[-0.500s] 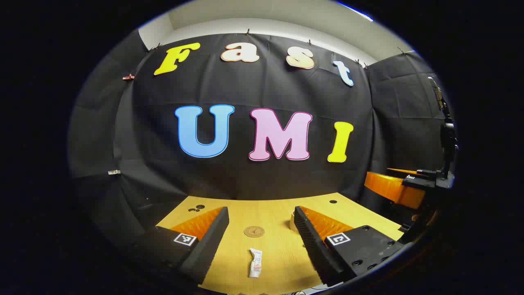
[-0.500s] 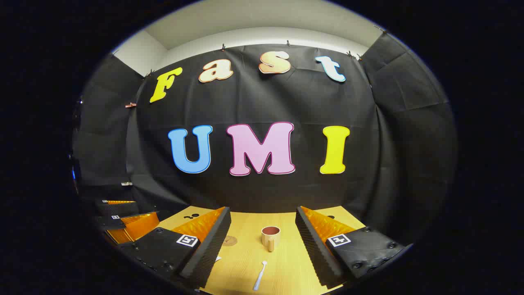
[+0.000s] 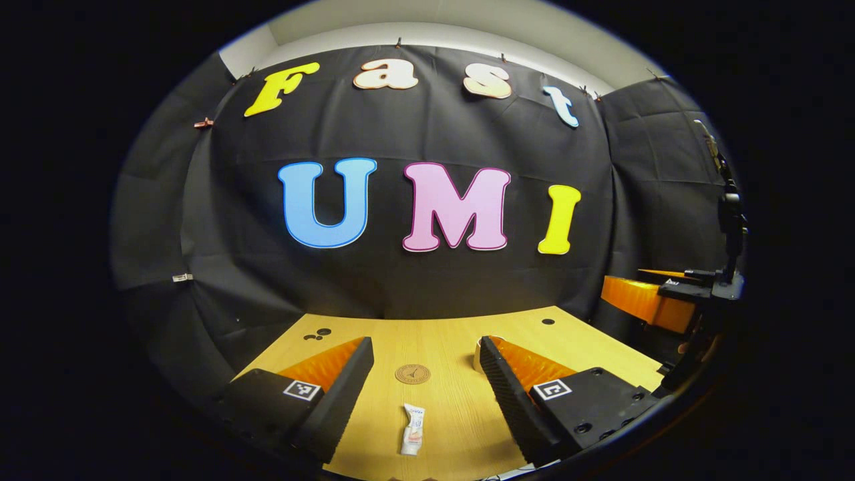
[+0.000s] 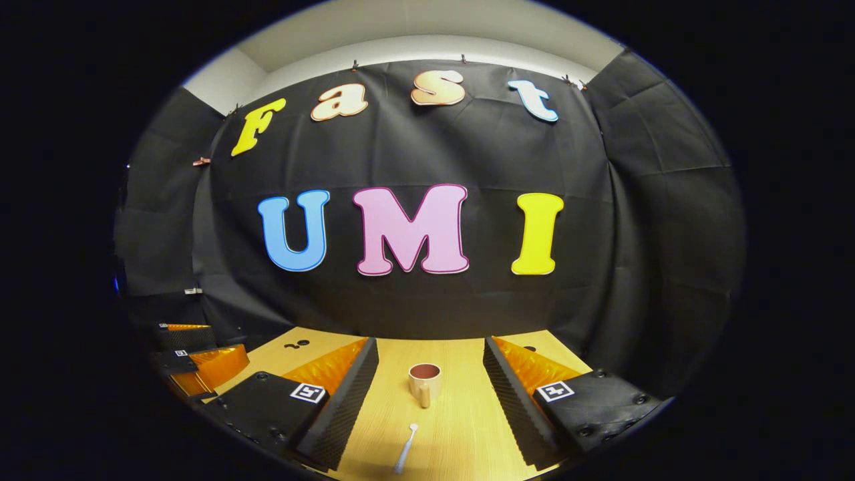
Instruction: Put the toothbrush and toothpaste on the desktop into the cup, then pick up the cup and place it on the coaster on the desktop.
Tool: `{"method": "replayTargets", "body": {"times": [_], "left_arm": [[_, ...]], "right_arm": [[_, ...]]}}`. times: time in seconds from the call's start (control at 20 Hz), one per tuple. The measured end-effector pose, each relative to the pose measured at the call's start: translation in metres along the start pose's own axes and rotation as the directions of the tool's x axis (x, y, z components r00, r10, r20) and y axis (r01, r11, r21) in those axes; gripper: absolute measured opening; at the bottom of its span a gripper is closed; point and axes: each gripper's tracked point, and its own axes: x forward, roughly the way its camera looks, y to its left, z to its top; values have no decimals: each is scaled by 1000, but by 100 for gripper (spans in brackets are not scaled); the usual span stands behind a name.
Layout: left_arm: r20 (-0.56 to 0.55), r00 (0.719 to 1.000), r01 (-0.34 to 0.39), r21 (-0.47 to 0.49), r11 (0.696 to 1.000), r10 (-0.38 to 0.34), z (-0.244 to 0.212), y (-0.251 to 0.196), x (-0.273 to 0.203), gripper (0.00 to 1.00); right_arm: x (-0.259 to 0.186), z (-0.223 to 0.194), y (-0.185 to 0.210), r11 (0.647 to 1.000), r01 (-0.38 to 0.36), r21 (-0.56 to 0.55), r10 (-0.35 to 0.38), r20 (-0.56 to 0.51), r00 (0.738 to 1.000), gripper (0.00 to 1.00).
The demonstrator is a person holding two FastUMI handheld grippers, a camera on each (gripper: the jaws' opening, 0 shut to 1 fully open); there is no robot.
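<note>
In the left gripper view a small white toothpaste tube (image 3: 413, 429) lies on the wooden desktop (image 3: 441, 341), between the wide-apart fingers of my open left gripper (image 3: 425, 354). A round brown coaster (image 3: 412, 373) lies just beyond it. The cup (image 3: 477, 354) peeks out behind the right-hand finger. In the right gripper view a beige cup (image 4: 424, 382) with a dark inside stands upright, handle toward me, and a white toothbrush (image 4: 405, 447) lies in front of it. My right gripper (image 4: 431, 354) is open above both. The left gripper (image 4: 200, 364) shows at the far left.
The black cloth wall rises at the back edge of the desktop. A few dark round holes (image 3: 319, 334) mark the desktop's far left and another hole (image 3: 548, 321) the far right. The other gripper with its stand (image 3: 674, 300) is at the right in the left gripper view.
Both cameras have tilted down a little, so more desktop shows. In the right gripper view the cup and toothbrush have shifted slightly left. Both grippers stay open.
</note>
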Motion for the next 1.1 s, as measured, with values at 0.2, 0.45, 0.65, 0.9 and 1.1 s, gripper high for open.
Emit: {"method": "replayTargets", "body": {"times": [0.2, 0.45, 0.65, 0.9, 1.1], "left_arm": [[-15, 1000, -18, 17, 1000, 19, -7, 1, 10, 99], [-68, 997, -32, 25, 999, 34, -29, 3, 19, 99], [-135, 988, -61, 80, 995, 71, -55, 4, 37, 99], [-227, 970, -67, 108, 992, 90, -104, 8, 60, 99], [-319, 941, -81, 107, 991, 112, -153, 12, 75, 98]], "right_arm": [[11, -8, -8, 1000, 7, 11, -7, -20, 1000, 98], [25, -25, -17, 1000, 17, 1, -17, -73, 997, 98], [42, -36, -19, 1000, 1, 7, 0, -120, 993, 97], [63, -46, -17, 999, -51, 2, 51, -150, 987, 97], [81, -60, -14, 994, -108, 19, 110, -190, 976, 97]]}}
